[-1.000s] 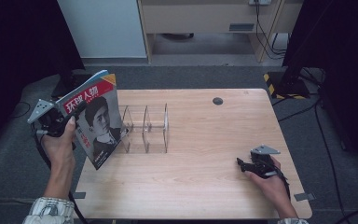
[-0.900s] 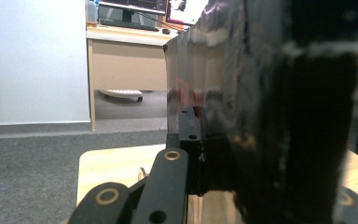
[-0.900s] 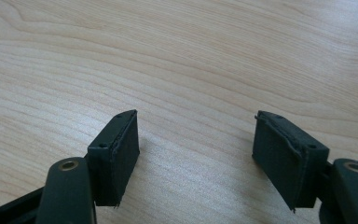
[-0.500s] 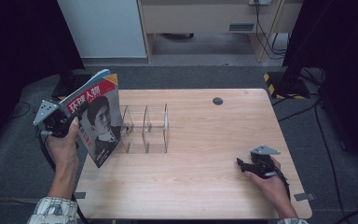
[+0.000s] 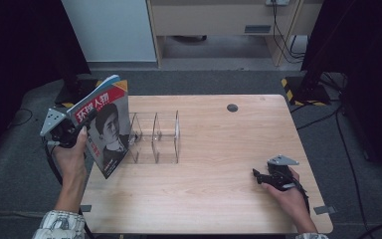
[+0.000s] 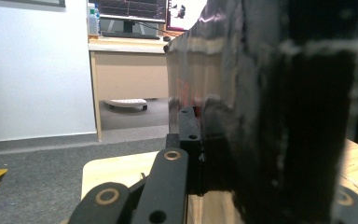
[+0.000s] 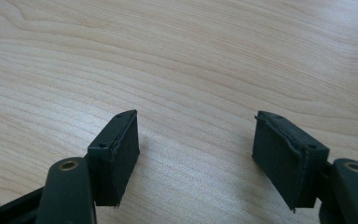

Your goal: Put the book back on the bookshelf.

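Nearest the person, at the table's front right, the right gripper rests on the pale wooden table with its jaws parted and nothing between them. Farther off at the left edge, the left gripper is clamped on a glossy magazine with a red title band and a portrait cover, held upright, its long axis near vertical. Just beyond, to the magazine's right, stands the clear acrylic divider rack, so the left hand is by far the nearer one.
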A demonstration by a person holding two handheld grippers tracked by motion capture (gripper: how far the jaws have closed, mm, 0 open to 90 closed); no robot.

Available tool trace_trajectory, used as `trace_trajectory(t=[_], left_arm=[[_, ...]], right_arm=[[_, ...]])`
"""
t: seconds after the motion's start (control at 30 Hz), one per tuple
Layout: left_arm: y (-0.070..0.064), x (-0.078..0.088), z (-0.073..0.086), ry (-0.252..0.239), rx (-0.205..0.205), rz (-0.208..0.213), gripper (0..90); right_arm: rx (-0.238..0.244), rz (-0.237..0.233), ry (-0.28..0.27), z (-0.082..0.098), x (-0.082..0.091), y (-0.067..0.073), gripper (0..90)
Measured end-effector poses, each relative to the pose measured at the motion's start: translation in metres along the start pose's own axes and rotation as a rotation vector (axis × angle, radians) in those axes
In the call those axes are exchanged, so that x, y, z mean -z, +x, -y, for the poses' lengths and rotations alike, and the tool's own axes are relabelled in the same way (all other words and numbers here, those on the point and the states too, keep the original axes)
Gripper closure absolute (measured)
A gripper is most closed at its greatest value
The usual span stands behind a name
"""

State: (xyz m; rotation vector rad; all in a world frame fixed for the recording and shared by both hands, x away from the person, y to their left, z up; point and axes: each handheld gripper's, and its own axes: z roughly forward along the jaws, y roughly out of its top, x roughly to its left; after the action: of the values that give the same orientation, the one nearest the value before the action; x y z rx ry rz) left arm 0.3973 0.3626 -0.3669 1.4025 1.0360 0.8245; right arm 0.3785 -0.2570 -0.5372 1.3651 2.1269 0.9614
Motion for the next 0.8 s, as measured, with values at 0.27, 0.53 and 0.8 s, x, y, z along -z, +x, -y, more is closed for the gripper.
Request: trace_trajectory(t=[0.27, 0.53, 0.8], left_arm=[[-0.003, -0.002, 0.003, -0.009, -0.012, 0.01, 86.3], [-0.005, -0.004, 0.006, -0.023, -0.02, 0.005, 86.3], [-0.006, -0.005, 0.011, -0.026, -0.024, 0.003, 86.3]], right_arm=[[0.002, 0.002, -0.002, 0.0, 0.0, 0.0, 31.6], [0.002, 0.002, -0.002, 0.001, 0.0, 0.0, 31.6], [0.001, 0.003, -0.002, 0.001, 0.001, 0.0, 31.6]])
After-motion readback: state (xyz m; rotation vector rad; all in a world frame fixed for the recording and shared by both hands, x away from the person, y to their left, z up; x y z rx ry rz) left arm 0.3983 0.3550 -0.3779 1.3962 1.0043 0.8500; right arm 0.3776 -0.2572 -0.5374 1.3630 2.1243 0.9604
